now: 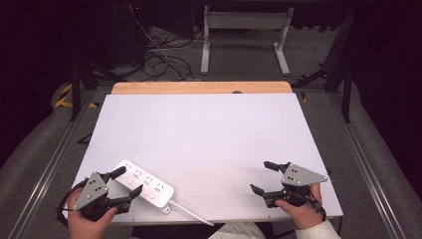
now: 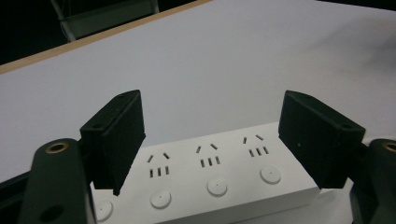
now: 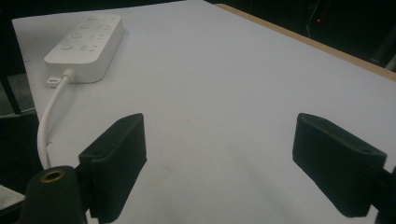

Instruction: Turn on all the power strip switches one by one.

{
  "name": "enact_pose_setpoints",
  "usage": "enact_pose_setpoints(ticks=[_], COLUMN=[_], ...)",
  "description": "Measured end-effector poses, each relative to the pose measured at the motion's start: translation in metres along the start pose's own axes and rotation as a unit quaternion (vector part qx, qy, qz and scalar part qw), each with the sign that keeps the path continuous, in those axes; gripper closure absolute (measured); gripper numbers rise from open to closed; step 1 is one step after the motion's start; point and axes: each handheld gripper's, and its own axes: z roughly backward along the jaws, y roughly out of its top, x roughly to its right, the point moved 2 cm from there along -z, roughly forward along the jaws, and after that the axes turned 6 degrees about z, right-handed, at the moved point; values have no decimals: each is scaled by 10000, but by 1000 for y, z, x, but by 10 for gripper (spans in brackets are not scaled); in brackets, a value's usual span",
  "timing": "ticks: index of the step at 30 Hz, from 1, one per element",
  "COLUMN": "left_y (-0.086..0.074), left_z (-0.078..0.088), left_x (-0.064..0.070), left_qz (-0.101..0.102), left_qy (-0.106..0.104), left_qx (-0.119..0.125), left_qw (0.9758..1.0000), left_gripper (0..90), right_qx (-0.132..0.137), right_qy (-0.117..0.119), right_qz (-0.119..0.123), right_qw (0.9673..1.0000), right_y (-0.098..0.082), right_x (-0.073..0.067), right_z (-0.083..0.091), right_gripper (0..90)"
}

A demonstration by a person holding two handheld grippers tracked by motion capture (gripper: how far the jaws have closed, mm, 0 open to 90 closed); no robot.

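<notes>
A white power strip (image 1: 149, 186) with several sockets and round buttons lies flat near the table's front left corner, and its white cable (image 1: 191, 213) runs off the front edge. My left gripper (image 1: 128, 182) hovers over it, jaws open and spread along its length; in the left gripper view the power strip (image 2: 210, 172) lies below and between the black pads (image 2: 116, 144), with no pad pressing on it. My right gripper (image 1: 260, 176) is open at the front right with nothing between its jaws. In the right gripper view the power strip (image 3: 88, 42) sits far off at the upper left, beyond my right gripper (image 3: 219, 135).
The white table top (image 1: 209, 124) has a wooden strip (image 1: 199, 88) along its far edge. Beyond it, on the grey floor, stand a white table frame (image 1: 244, 30) and a tangle of cables (image 1: 159, 59). Metal rails (image 1: 50, 164) run along both sides.
</notes>
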Motion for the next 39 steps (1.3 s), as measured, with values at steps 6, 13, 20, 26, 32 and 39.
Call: enact_pose_setpoints(ticks=[6, 13, 20, 26, 32, 39], left_y=[6, 18, 25, 26, 25, 24], left_z=[-2, -9, -16, -21, -21, -17], left_x=[-6, -13, -20, -25, -35, -47], left_qz=[105, 61, 48, 1, 50, 180], left_qy=[-147, -231, -228, -234, -147, 166], left_qx=[-80, -289, -380, -568, -974, -1438], left_qw=[9998, 9993, 9990, 9981, 9951, 9893], left_gripper=[292, 344, 377, 462, 746, 899], right_qx=[-53, -50, -81, -99, -99, -120], right_qy=[44, 64, 59, 78, 71, 71], right_qz=[-21, -48, -54, -53, -70, -32], right_qw=[10000, 10000, 9999, 9999, 9999, 9999], right_y=[-1, -1, -2, -3, -3, -4], right_x=[-1, -1, -2, -2, -2, -2], right_z=[-3, -3, -4, -5, -4, -5], right_gripper=[184, 184, 187, 190, 190, 190])
